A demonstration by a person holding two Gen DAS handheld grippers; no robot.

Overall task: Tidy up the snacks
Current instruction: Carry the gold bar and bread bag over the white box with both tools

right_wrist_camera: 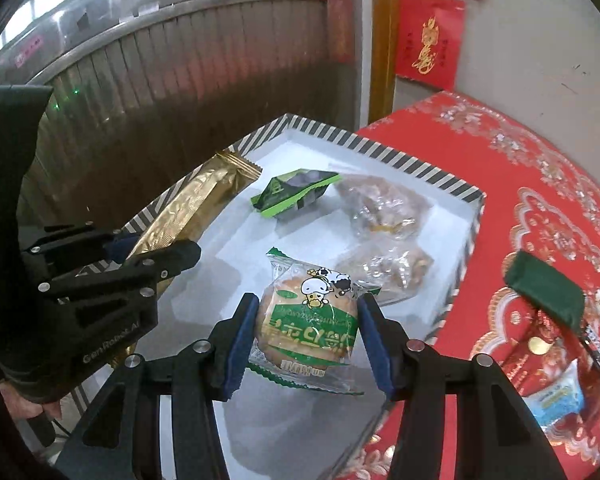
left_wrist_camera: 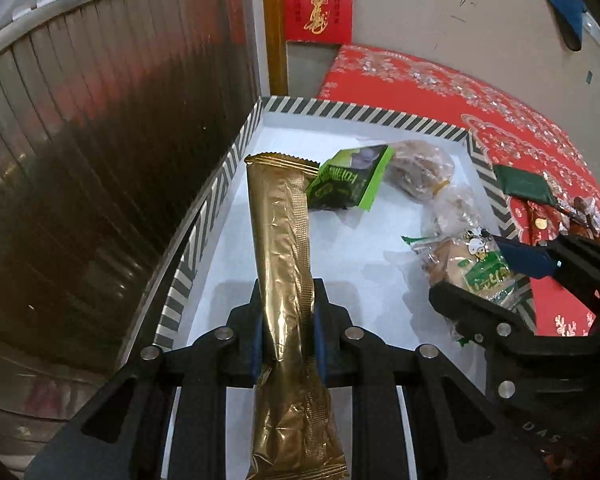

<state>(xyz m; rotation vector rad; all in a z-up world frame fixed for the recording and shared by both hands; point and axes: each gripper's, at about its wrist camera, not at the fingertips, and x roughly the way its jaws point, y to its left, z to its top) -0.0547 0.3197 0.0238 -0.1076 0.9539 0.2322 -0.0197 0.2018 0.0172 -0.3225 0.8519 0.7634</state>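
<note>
Gold foil fills my left claw: its blue pads are clamped on a long gold stick pack, gripped below its middle, so the pack hangs over the left part of the white box. The pack's long axis runs along my fingers, its crimped far end pointing toward the box's back left corner and its near end sticking out behind the pads toward my wrist. My right claw stands half open around a round cake in a clear wrapper with green print and a cartoon cow, both pads pressing its sides; the cake is held over the near part of the box, label up. In the box lie a green packet near the back, tilted on edge, and two clear bags of brownish snacks along the right side, one behind the other; the nearer bag sits just beyond my cake. The striped rim of the box runs close along the left of the gold pack. The box rests on a red patterned cloth, where a dark green pouch, a blue-and-white packet and other small wrapped things lie to the right, well apart from both claws. A ribbed metal shutter stands beyond the box on the left.
</note>
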